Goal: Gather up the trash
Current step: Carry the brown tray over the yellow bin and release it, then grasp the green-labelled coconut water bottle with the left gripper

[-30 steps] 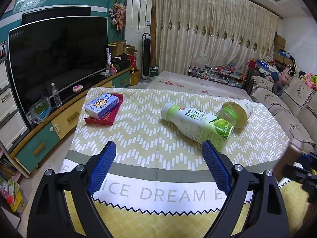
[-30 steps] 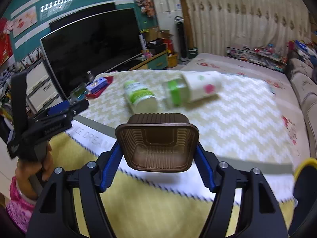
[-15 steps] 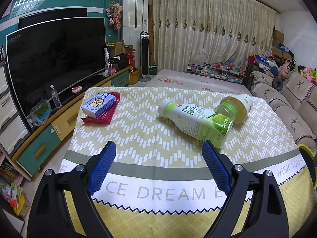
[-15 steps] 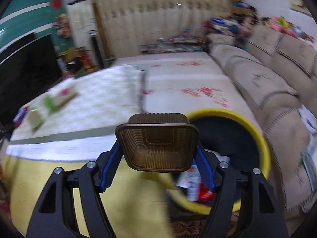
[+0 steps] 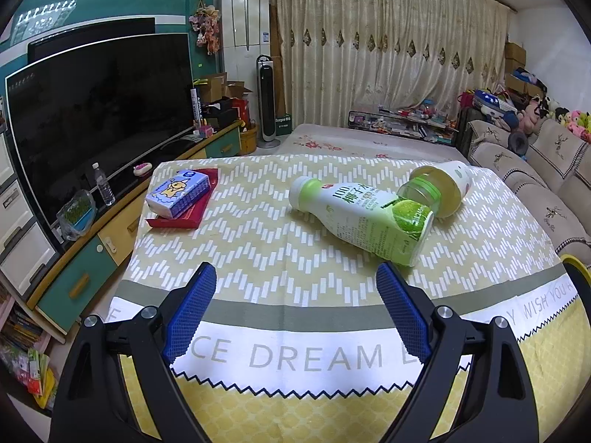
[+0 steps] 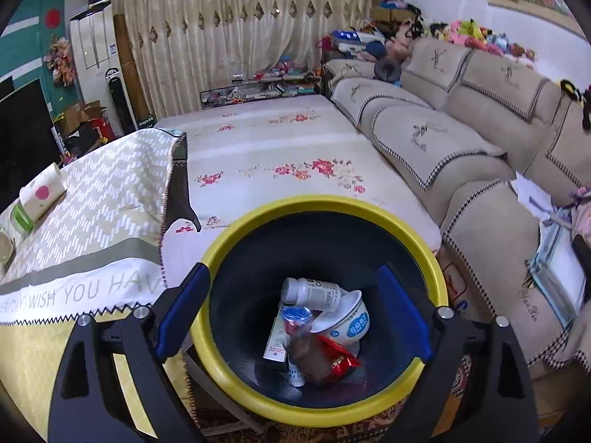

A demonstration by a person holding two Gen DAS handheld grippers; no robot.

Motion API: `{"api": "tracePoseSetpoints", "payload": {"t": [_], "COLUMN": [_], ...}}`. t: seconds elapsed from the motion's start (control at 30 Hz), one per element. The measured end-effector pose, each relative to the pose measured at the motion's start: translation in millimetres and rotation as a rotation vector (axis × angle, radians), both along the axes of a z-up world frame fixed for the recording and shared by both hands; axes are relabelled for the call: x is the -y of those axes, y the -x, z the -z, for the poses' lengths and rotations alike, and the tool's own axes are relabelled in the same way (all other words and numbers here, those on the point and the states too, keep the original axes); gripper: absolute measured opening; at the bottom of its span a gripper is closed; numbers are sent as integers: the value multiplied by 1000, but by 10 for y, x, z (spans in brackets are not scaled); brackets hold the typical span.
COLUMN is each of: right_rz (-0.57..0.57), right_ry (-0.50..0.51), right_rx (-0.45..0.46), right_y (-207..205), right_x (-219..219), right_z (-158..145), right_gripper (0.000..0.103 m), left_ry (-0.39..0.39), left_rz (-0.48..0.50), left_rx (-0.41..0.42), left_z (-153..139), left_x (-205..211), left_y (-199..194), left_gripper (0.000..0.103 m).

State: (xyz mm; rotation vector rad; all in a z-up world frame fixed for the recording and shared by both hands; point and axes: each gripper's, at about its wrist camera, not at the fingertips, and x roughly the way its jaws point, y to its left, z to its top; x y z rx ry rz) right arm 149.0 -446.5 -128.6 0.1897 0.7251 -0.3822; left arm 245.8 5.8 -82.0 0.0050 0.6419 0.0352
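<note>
Over the bin, right side: right gripper (image 6: 293, 308) hangs above the yellow-rimmed trash bin (image 6: 258, 400), fingers spread wide, nothing between them.
Bin contents: white bowl (image 6: 345, 321), white bottle (image 6: 312, 291), red wrapper (image 6: 338, 360), other packaging; no brown tray can be made out among them.
Bin position: on the floor just beside the worktop (image 6: 92, 203) corner, presumably so trash travels a short way.
Left gripper (image 5: 295, 308): fingers wide apart, empty, held low over the near edge of the worktop.
Remaining trash: green-and-white drink bottle (image 5: 364, 217) lying on its side, a capped jar (image 5: 439, 188) touching its far end.
Likely not trash: tissue pack (image 5: 179, 192) resting on a red tray (image 5: 184, 217).
Judged next: left fingers already face the bottle, spread wider than its body.
</note>
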Motion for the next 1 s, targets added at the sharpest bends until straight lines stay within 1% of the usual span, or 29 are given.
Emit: {"api": "tracePoseSetpoints", "payload": {"t": [0.07,0.17,0.23,0.33,0.4,0.5,0.53,0.63,0.73,0.8,0.87,0.93,1.0], "right_rz": [-14,-41,-60,-72,-76,-73,-73,-76,-85,-92,-99,-110,-118], "right_ry": [6,-17,-34,-15,-39,-63,-69,-83,-96,-101,-104,-108,-103], "right_rx": [7,23,30,39,53,82,88,105,109,109,107,106,100], "right_y": [-18,-41,-61,-42,-2,76,95,138,153,143,128,115,105], "right_x": [-55,-127,-187,-244,-216,-172,-151,-127,-130,-149,-167,-203,-227], "right_z": [-14,-17,-11,-26,-56,-130,-153,-199,-201,-201,-196,-192,-194], "right_gripper": [88,88,88,88,88,88,88,88,88,88,88,88,88], "left_ry": [15,37,28,20,0,-42,-35,-12,-41,-44,-49,-37,-45], "left_rz": [17,39,47,58,61,36,26,-20,-71,-89,-112,-113,-122], "left_rx": [-11,-39,-58,-82,-95,-97,-111,-136,-126,-139,-157,-168,-167], "left_z": [10,21,-6,-63,-94,-50,-14,66,119,164,207,226,215], "left_x": [30,101,207,401,610,859,906,967,1023,1019,974,902,796], "left_y": [-19,-63,-100,-171,-275,-462,-541,-724,-871,-938,-983,-980,-930], "left_gripper": [87,87,87,87,87,88,88,88,88,88,88,88,88]}}
